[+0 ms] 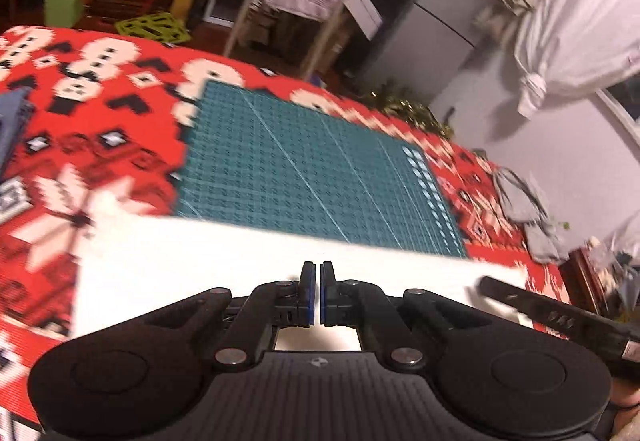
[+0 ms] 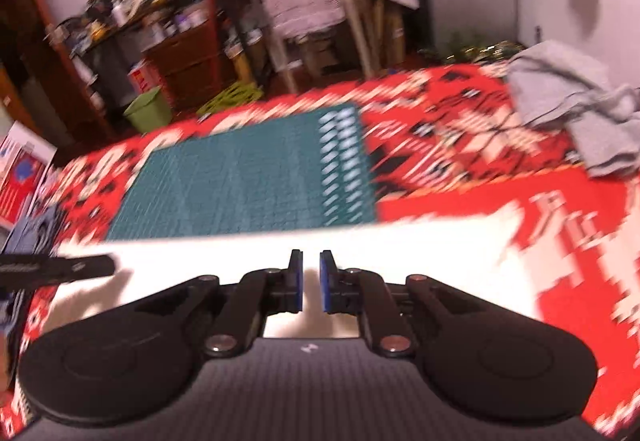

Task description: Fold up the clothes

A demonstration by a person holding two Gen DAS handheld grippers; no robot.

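Left wrist view: left gripper (image 1: 319, 291) jaws nearly together, right gripper (image 2: 311, 281) slightly apart, neither visibly clamping. White garment (image 1: 224, 265) lies under both, cutting mat (image 1: 304, 169) at 12 o'clock. Pinch matching corners, then lift evenly.

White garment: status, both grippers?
Left gripper nearly shut, right gripper slightly open, grip unclear. White garment flat, overlapping green mat. Grey clothes aside, nothing blocking.
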